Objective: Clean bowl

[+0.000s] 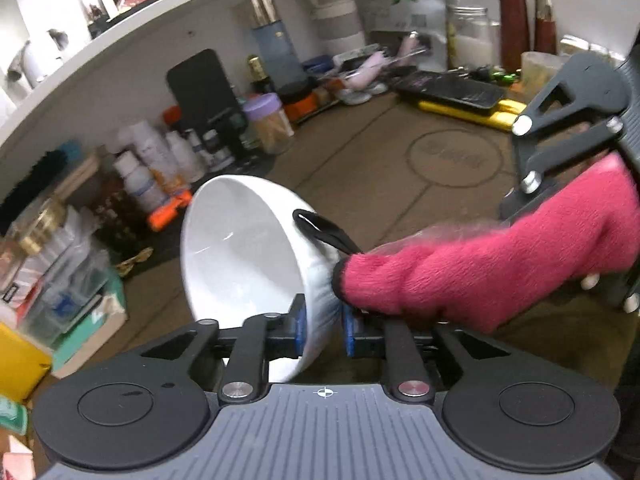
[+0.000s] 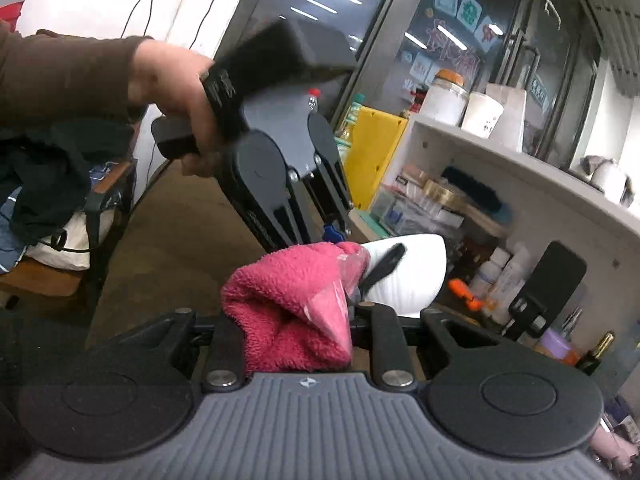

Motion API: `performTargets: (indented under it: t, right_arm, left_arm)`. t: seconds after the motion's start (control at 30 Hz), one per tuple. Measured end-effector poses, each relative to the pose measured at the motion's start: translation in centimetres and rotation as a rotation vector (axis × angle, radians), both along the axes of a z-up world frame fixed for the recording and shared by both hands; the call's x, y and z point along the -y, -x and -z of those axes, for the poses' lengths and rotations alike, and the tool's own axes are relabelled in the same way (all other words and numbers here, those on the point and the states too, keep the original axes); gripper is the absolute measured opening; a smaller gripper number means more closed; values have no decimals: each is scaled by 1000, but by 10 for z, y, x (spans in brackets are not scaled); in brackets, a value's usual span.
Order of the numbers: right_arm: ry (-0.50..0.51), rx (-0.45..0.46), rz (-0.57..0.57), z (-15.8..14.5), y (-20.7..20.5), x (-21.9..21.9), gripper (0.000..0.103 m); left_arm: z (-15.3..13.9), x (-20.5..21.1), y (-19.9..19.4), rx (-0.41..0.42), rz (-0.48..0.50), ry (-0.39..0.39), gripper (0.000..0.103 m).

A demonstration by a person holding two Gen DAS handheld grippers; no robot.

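Pinching the white bowl [image 1: 240, 256] by its wall, our left gripper [image 1: 324, 328] lifts it tilted above the brown mat [image 1: 400, 152], exposing its outside to the pink towel [image 2: 288, 304] clamped in our right gripper [image 2: 296, 332] for wiping.

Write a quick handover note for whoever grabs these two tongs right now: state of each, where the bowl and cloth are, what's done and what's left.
Left tongs: shut on the rim of the white bowl, holding it tilted on its side above the brown table.
Right tongs: shut on the pink cloth, which is pressed against the bowl's outer wall; its black loop lies on the bowl.
Done: bowl lifted, cloth in contact, outside being wiped.
Left: I cannot tell how much is clean; the inside looks white with no visible dirt. Probably finish the outside, wipe inside, then set the bowl down.
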State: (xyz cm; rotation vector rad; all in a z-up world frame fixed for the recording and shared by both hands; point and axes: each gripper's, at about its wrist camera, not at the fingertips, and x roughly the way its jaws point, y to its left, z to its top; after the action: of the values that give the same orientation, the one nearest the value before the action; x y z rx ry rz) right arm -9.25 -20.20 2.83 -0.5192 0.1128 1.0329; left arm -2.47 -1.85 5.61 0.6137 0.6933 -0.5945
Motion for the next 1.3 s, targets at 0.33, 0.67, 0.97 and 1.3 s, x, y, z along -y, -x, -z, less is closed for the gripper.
performTargets:
  t: [0.33,0.67,0.97,1.3]
  right_arm:
    - [-297,-178,393,-3,-91,29,28]
    - [-191,-80,333,-4,-84,9,29]
    - [-98,-192,-20,1,-24,-8,23]
    - [-339,-456,339,6,-102,32,23]
  left_arm:
    - [22,-7,-13,61,-47,-27,34]
    - [13,-13,-7,-70,-10,66,18]
    - [21,-7,-3,0,-33,-40,67]
    - [27,7,-16,45,30,-159,19]
